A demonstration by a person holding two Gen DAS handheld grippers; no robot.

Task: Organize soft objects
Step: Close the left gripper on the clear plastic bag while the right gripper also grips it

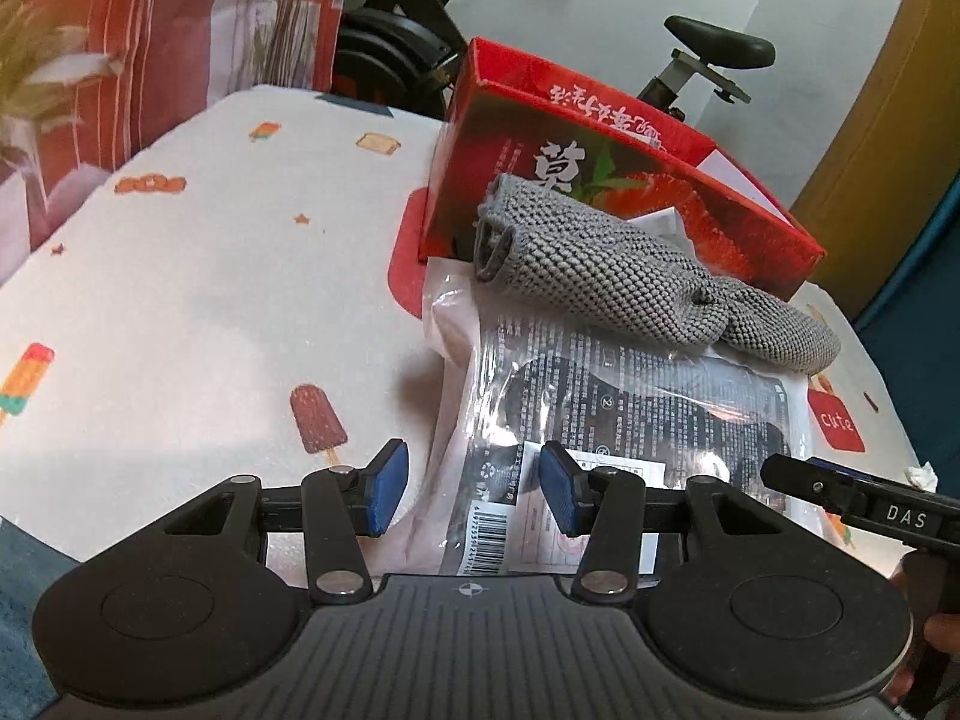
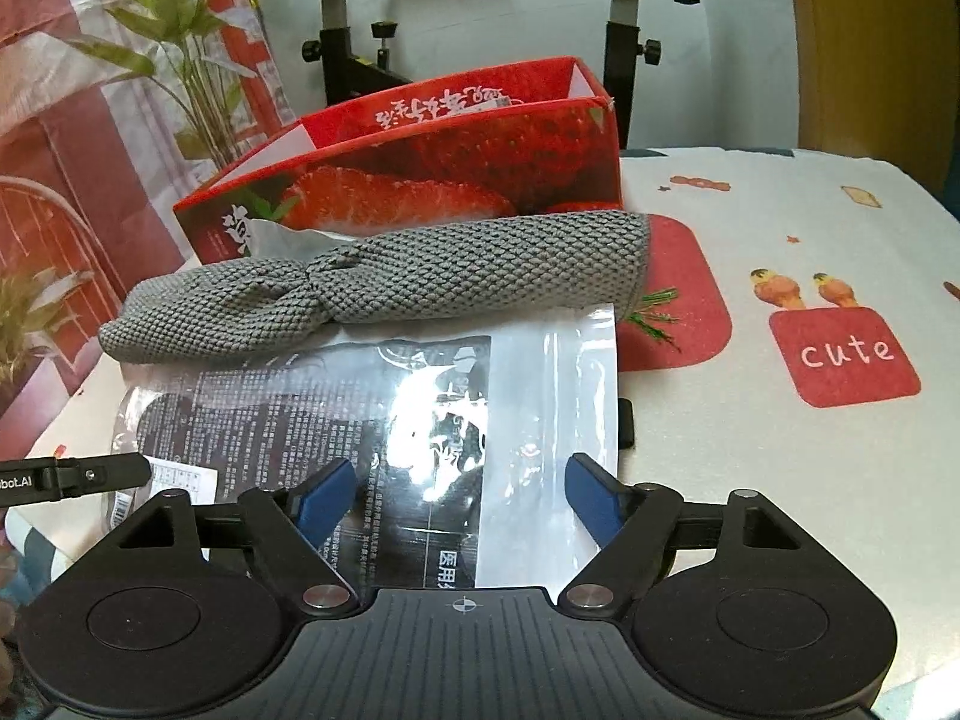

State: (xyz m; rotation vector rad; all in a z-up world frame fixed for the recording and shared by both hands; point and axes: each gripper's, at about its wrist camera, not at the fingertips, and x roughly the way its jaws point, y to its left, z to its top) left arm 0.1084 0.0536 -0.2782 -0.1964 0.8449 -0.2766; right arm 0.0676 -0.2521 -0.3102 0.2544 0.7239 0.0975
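Behind an ice-lolly-printed cloth on the bench (image 2: pixel 810 228), an exercise bike stands. Nothing looks sorted yet: the grey knitted fabric roll (image 2: pixel 372 294) lies against the open red strawberry-print cardboard box (image 2: pixel 420 162), atop a clear plastic printed packet (image 2: pixel 420 420) before it. Left tool (image 1: pixel 474 489) and right tool (image 2: pixel 459 495) straddle the packet's near edge, jaws apart, not visibly pressing.

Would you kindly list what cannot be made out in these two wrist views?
- Inside of the red box: both views, hidden by its own front wall.
- Contents of the plastic packet: both views, glare and dark print obscure them.
- Packet's near edge: both views, covered by the left gripper and right gripper bodies.
- The grey knitted cloth: its underside, hidden.
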